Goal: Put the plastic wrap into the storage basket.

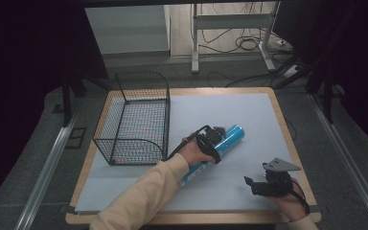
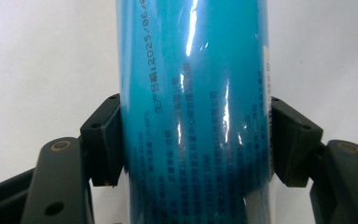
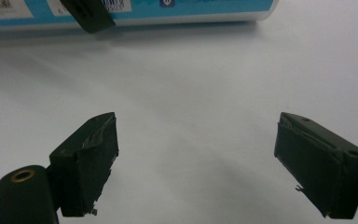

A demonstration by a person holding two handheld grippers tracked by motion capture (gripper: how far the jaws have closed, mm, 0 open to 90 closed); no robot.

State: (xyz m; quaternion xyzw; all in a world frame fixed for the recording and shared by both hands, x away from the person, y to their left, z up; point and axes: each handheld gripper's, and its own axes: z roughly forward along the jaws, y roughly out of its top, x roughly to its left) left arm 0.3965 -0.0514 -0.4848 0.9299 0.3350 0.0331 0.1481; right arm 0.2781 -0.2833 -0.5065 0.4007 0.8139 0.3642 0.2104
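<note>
Lying on its side on the white sheet of the table [image 1: 249, 103], right of the wire basket [image 1: 135, 119]: a long blue tube [image 1: 216, 151], one end pointing up and away toward the far right, the other hidden under the sleeve [image 1: 143, 196]. Likely light for its length, rigid enough to hold shape, yet wrapped in glossy film that throws bright streaks in the left gripper view, so probably slippery under hard pads. Best taken across the round body near the middle, squeezed square to the axis to stop rolling or tipping at either end. Left gripper [image 1: 214, 142] set across that body, fingers [image 2: 103, 140] pressed against both sides of the tube, clamped on it. Right gripper [image 1: 262, 184] low near the table's near right edge, well apart from the tube, fingers [image 3: 89, 161] spread wide over bare sheet, nothing between them. Tube surface a saturated cyan with small dark print and a date line running lengthwise; white label patches and a pale band along one side in the right gripper view.
</note>
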